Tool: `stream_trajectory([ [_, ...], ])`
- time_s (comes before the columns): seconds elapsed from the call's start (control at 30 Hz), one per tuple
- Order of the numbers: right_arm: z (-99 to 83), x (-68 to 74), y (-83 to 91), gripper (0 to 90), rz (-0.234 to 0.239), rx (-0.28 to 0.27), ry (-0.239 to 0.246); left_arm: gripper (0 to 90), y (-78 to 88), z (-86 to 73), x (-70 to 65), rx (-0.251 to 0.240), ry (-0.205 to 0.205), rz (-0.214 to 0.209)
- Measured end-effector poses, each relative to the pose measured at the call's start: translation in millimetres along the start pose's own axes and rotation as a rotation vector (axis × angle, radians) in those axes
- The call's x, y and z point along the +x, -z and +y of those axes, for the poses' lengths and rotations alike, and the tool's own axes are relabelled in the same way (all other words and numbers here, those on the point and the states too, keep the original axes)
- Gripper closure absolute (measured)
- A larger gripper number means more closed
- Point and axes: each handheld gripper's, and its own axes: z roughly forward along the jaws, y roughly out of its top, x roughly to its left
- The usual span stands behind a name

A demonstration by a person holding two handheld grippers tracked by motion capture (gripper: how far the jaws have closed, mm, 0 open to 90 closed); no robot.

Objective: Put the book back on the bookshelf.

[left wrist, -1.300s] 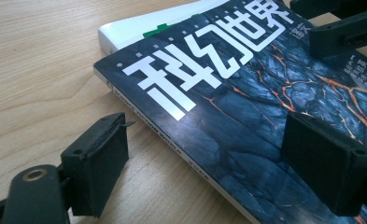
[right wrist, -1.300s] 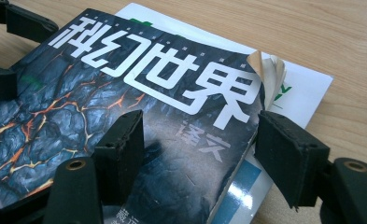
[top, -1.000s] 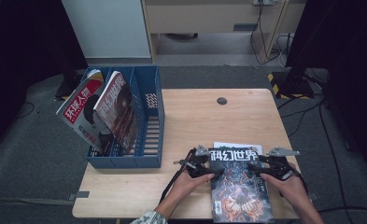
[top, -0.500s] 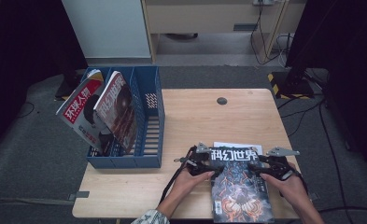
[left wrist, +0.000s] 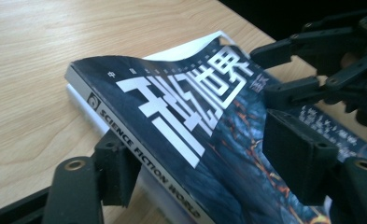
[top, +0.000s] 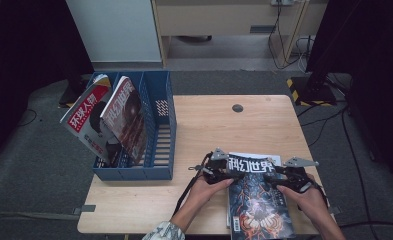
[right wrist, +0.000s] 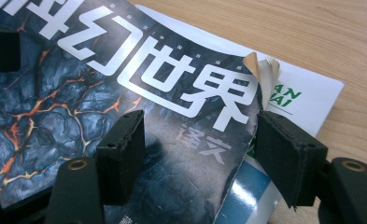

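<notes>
A dark magazine (top: pixel 258 200) with white Chinese title letters lies at the table's front right, on top of a white magazine (right wrist: pixel 307 100). My left gripper (top: pixel 228 172) straddles its spine edge. In the left gripper view (left wrist: pixel 204 158) one pad touches the spine and the other rests on the cover. These jaws have just been closing with the spine between them. My right gripper (top: pixel 280 176) holds the opposite edge. In the right gripper view (right wrist: pixel 200 144) one pad presses on the cover, the other sits against the curled page edge, and the cover buckles between them.
A blue file rack (top: pixel 161 135) stands at the table's left edge. A red-titled magazine (top: pixel 86 120) and a dark one (top: pixel 126 117) lean in it. Bare wooden table (top: pixel 224 125) with a round cable hole (top: pixel 237 108) stretches behind the grippers.
The left gripper has edged in against the dark magazine's left edge and its jaws have narrowed. The right gripper and the magazine stay where they were.
</notes>
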Motion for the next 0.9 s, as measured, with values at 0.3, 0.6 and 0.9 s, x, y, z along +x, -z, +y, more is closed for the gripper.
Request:
stream_trajectory([
  [0.3,1.0,2.7,-1.9,34.9,0.007,-0.006,0.01,35.9,0.3,4.4,-1.6,0.005,0.001,-0.01],
  [0.6,2.4,7.6,-4.8,35.0,0.012,-0.004,0.017,37.2,-1.8,10.5,2.8,0.016,0.049,-0.021],
  [0.9,2.6,8.3,-4.6,34.9,0.008,-0.003,0.019,46.3,-9.9,20.2,3.9,0.025,0.112,-0.014],
])
